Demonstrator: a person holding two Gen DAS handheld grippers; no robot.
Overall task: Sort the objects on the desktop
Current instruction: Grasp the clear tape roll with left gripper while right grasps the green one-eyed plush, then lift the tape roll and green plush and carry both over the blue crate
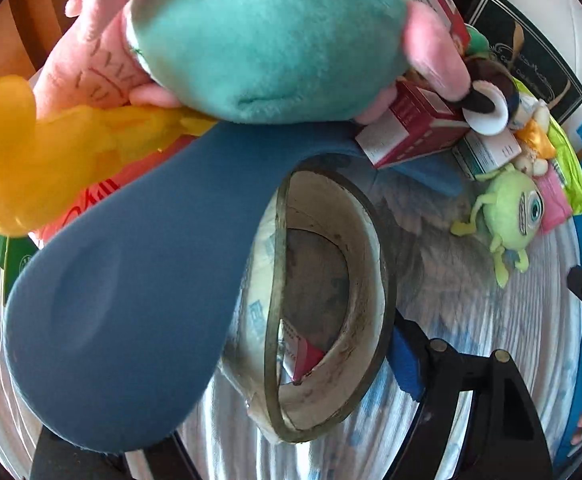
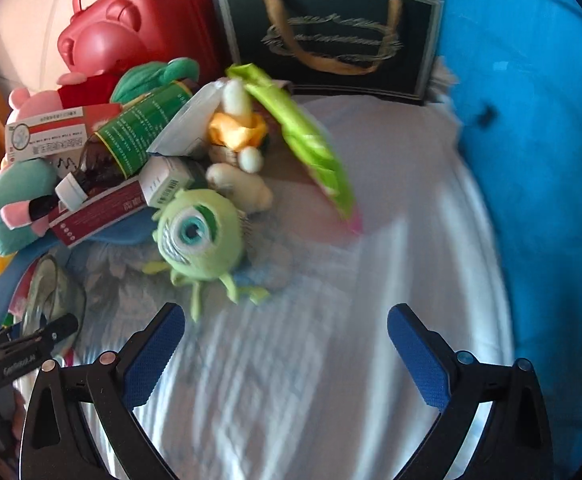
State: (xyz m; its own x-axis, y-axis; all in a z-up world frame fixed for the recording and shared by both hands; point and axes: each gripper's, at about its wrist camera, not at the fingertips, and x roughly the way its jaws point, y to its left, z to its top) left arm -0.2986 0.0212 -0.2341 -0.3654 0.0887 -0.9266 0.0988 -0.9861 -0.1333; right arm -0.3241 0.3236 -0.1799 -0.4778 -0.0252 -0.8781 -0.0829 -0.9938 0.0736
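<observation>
L hand-held gripper (image 1: 323, 364) on tape roll (image 1: 327, 300), R hand-held gripper (image 2: 287, 344) wide apart

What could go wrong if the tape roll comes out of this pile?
The clear tape roll sits partly under the blue plush flap; lifting it may drag the flap and disturb what rests on it. The brown bottle with a green label lies atop tilted boxes and could roll off. The open right tongs near the green one-eyed plush toy might nudge it.
</observation>
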